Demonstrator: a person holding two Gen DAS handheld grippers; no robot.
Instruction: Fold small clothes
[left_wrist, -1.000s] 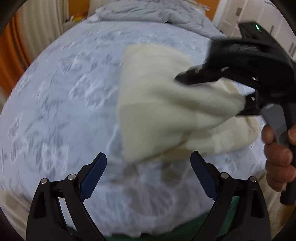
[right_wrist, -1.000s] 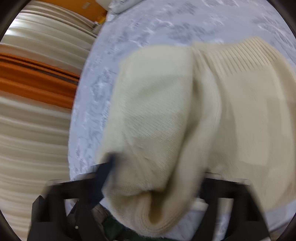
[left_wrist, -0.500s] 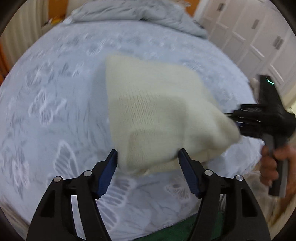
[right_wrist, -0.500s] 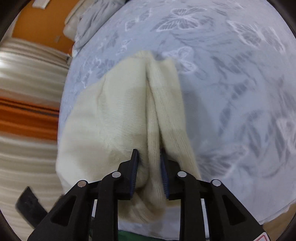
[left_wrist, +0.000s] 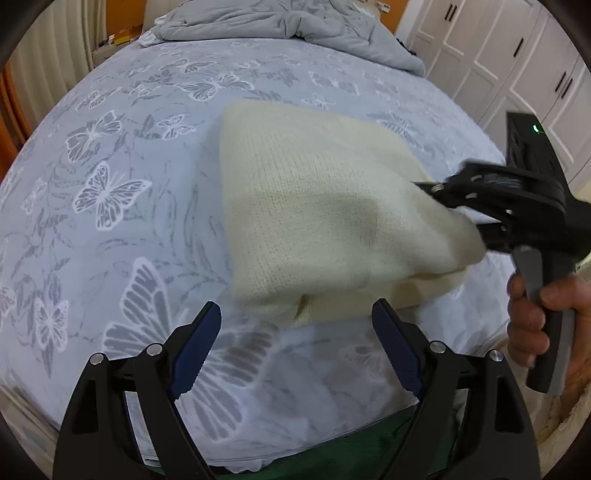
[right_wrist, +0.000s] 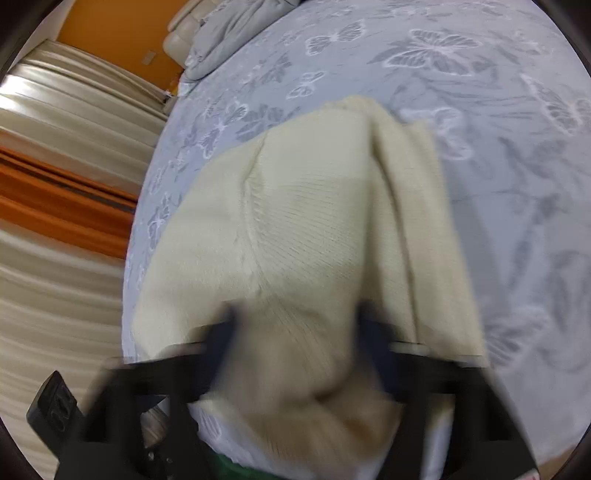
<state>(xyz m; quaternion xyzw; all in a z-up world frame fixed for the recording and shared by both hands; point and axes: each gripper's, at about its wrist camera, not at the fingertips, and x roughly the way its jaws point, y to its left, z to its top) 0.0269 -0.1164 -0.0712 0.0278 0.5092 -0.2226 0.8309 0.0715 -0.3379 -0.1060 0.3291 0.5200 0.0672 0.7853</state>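
Bed (left_wrist: 110, 177) with butterfly cover carries the cream knitted garment (left_wrist: 317, 206) near its front edge, so the fold has flat support. Right gripper (right_wrist: 295, 332) has fabric bunched between blurred jaws; how tightly, I cannot tell. Left gripper (left_wrist: 295, 328) waits wide open, empty.

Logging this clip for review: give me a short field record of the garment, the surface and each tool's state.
garment: cream knit sweater, partly folded, one end lifted
surface: grey butterfly-print bedspread
left tool: open, empty, just short of the sweater's near edge
right tool: at the sweater's right end; its own view is blurred, grip cannot be confirmed
background: rumpled grey duvet, white wardrobe doors
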